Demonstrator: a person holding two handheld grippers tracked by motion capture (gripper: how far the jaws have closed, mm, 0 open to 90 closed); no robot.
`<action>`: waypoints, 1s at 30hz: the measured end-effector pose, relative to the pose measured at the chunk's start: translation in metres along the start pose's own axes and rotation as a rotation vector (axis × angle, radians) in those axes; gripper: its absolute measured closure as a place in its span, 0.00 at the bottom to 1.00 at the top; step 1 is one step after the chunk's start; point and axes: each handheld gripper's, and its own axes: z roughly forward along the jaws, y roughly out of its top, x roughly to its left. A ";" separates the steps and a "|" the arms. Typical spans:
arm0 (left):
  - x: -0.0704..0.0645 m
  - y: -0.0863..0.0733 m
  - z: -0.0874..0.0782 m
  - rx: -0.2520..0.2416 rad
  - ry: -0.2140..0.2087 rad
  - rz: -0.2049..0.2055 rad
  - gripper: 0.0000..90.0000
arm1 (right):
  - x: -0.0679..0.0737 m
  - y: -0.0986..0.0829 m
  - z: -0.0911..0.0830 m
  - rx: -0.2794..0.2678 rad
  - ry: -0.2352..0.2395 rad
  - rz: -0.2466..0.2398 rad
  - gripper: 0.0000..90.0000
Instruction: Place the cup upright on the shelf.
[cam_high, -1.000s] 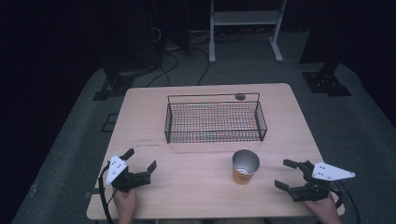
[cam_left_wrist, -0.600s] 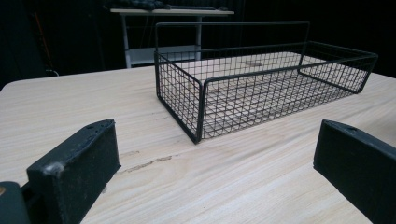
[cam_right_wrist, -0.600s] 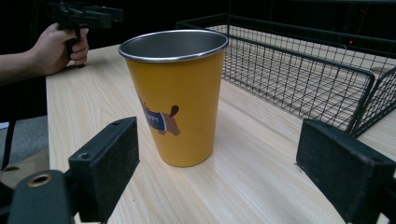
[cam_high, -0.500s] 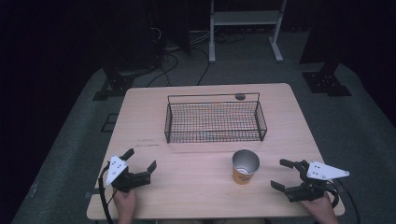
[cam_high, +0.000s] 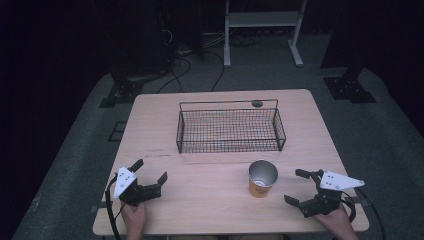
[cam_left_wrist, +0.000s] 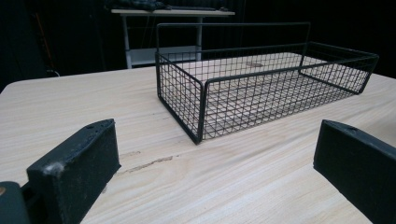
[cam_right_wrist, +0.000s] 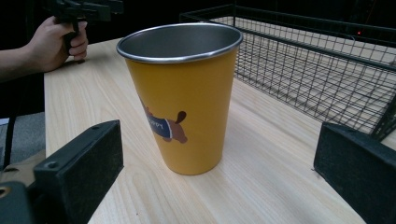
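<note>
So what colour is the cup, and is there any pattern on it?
Yellow-orange cup, bare metal inside, small cartoon dog printed on its side; clearest in the right gripper view.

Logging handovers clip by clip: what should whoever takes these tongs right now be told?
Left tongs: open, empty, low over the table's near left part, facing the wire basket.
Right tongs: open, empty, aimed at the yellow cup, not touching it.
Cup: upright on the table in front of the basket, apart from it. Nothing shows inside the basket.
Done: nothing gripped yet.
Left: probably close the right tongs on the cup; the basket looks the likely destination.
</note>
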 end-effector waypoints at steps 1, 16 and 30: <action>0.000 0.000 0.000 0.001 0.001 0.001 0.00 | 0.000 0.000 0.000 0.000 0.000 0.000 0.00; 0.000 0.000 0.000 0.001 0.003 0.003 0.00 | 0.002 0.004 0.013 0.003 0.005 -0.012 0.00; 0.000 0.000 -0.001 0.000 0.004 0.004 0.00 | 0.006 0.017 0.037 0.002 0.049 -0.020 0.00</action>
